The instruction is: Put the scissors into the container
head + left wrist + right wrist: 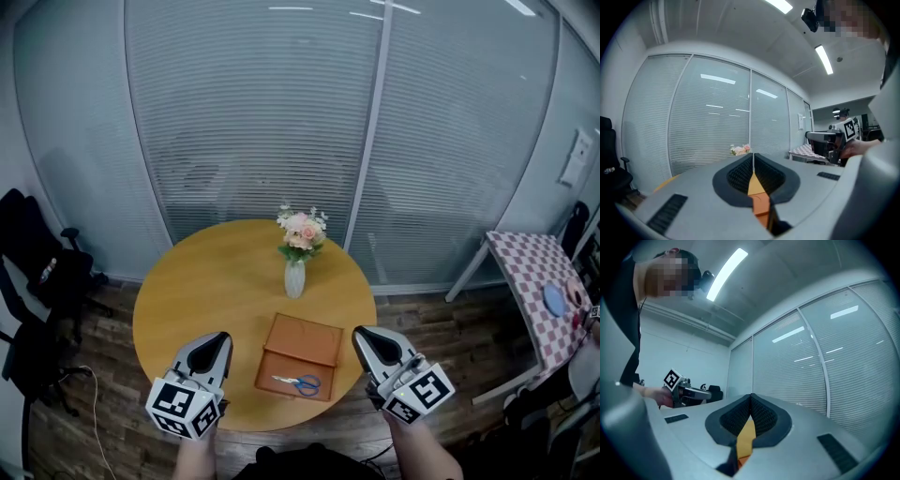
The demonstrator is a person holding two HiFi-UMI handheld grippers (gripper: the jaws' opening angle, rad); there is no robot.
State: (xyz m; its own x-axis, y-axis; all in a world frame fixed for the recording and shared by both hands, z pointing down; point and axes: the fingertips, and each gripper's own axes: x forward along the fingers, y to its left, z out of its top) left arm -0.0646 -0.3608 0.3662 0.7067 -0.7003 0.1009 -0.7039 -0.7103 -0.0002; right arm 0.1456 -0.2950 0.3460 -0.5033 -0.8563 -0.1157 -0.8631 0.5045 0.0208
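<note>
From the head view, the scissors (298,382) lay on the near half of the brown container (305,339), close to the worktop's (206,281) near edge. The left claw (214,345) and right claw (368,339) flanked it. In the left gripper view, the jaws met at their tips, empty. The right gripper view showed the same. Being flat and thin, the scissors could skid off that edge, or a pinch could catch the container with them.

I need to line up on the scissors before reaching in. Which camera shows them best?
The head view: the blue-handled scissors lie in plain sight on the near part of the brown container. Neither gripper view shows them; each looks out over its own shut jaws, away from them.
</note>
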